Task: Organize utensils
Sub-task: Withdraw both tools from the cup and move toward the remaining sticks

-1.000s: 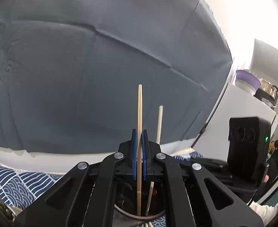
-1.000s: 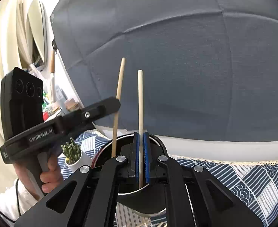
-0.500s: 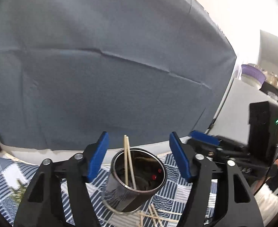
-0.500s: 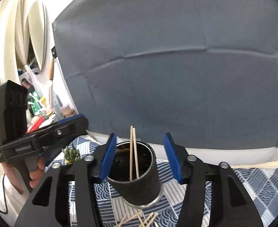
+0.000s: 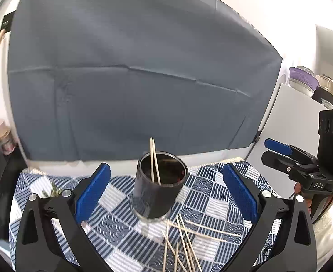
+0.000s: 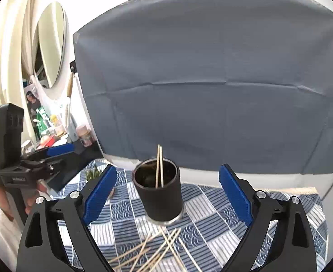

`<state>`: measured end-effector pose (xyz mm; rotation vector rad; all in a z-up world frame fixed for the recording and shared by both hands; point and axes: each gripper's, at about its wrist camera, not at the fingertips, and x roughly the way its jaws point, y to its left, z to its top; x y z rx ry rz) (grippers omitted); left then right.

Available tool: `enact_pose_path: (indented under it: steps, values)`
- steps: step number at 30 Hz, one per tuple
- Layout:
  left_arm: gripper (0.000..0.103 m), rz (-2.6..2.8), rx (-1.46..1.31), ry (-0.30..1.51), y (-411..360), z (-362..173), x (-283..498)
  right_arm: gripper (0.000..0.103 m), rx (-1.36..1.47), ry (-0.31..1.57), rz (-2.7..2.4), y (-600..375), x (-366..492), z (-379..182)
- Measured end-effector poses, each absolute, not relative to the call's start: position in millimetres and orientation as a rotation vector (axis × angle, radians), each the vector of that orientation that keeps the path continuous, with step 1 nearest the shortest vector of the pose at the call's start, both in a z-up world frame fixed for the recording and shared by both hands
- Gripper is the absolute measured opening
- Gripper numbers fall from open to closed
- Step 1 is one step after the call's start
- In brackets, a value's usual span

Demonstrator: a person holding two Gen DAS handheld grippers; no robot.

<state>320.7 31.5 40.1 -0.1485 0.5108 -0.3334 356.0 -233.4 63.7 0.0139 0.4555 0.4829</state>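
Observation:
A dark cylindrical cup [image 5: 154, 195] [image 6: 159, 195] stands on the blue patterned tablecloth [image 5: 214, 206] with two wooden chopsticks [image 5: 154, 161] [image 6: 159, 165] upright in it. Several more chopsticks [image 5: 182, 242] [image 6: 157, 249] lie crossed on the cloth in front of the cup. My left gripper [image 5: 165, 167] hangs back from the cup and above it, its jaws opening wide with nothing held between them. My right gripper [image 6: 167, 167] is likewise drawn back, jaws opening and empty. Each gripper also shows in the other's view: the right gripper [image 5: 279, 149] and the left gripper [image 6: 57, 151], both in a person's hands.
A grey cloth backdrop [image 5: 143, 90] hangs behind the table. A small green plant [image 6: 93, 173] stands left of the cup. A shelf with bottles [image 6: 53, 131] and a round mirror [image 6: 53, 43] are at the left, a white cabinet [image 5: 302, 117] with pots at the right.
Both grippers were shut on one chopstick each over the cup. They have let the chopsticks go into the cup, opened wide, and pulled back and up.

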Motion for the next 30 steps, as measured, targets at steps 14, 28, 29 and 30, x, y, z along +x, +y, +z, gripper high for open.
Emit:
enact_pose_path:
  steps: [14,28,29,30]
  values:
    - [0.097,-0.317,-0.196,0.658,36.8,-13.0,260.5,0.088,-0.008,0.549,0.401,-263.7,285.6,32.8]
    - [0.097,-0.313,-0.126,0.907,16.0,-108.5,259.0,0.088,-0.076,0.699,0.367,-260.5,263.4,-23.0]
    - [0.097,-0.313,-0.13,0.922,16.5,-113.3,260.6,0.088,-0.081,0.71,0.366,-260.3,264.6,-27.0]
    - [0.097,-0.311,-0.131,0.931,16.6,-116.7,262.1,0.088,-0.083,0.718,0.364,-260.2,266.0,-30.5]
